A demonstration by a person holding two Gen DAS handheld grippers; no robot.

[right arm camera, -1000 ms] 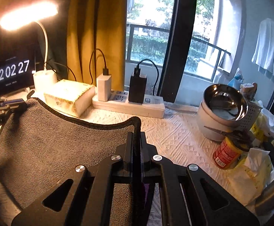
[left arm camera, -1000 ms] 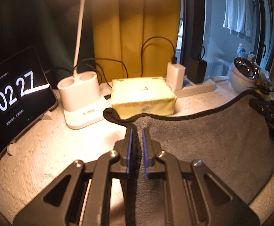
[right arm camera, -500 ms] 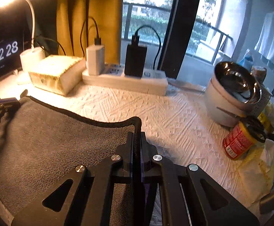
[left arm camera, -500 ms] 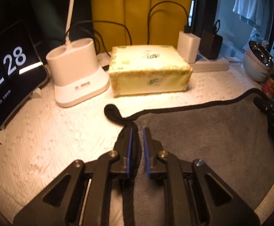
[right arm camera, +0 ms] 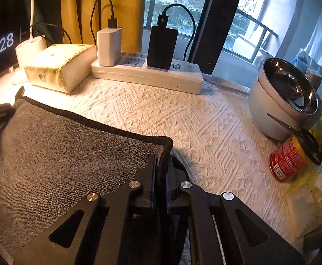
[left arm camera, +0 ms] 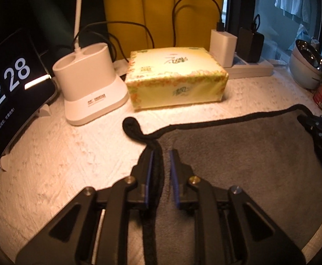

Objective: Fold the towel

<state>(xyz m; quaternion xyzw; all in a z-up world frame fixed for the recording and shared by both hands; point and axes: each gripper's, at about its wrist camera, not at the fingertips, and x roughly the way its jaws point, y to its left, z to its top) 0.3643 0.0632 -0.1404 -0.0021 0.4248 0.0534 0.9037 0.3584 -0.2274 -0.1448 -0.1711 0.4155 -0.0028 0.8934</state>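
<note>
A grey towel (left arm camera: 238, 161) with a black hem lies on the white textured table cover; it also shows in the right wrist view (right arm camera: 57, 154). My left gripper (left arm camera: 161, 154) sits over the towel's far left corner with its jaws slightly parted and the hem between them, its looped tip (left arm camera: 132, 125) ahead. My right gripper (right arm camera: 161, 161) is shut on the towel's far right corner hem. Each gripper appears at the edge of the other's view.
Behind the towel stand a yellow tissue box (left arm camera: 174, 77), a white lamp base (left arm camera: 90, 88), a clock tablet (left arm camera: 8, 97) and a power strip with chargers (right arm camera: 147, 70). At right are a steel bowl pot (right arm camera: 284, 97) and a red can (right arm camera: 291, 159).
Both grippers have lowered the towel's far edge toward the table and tilted downward. The left gripper's jaws have parted a little around the hem.
</note>
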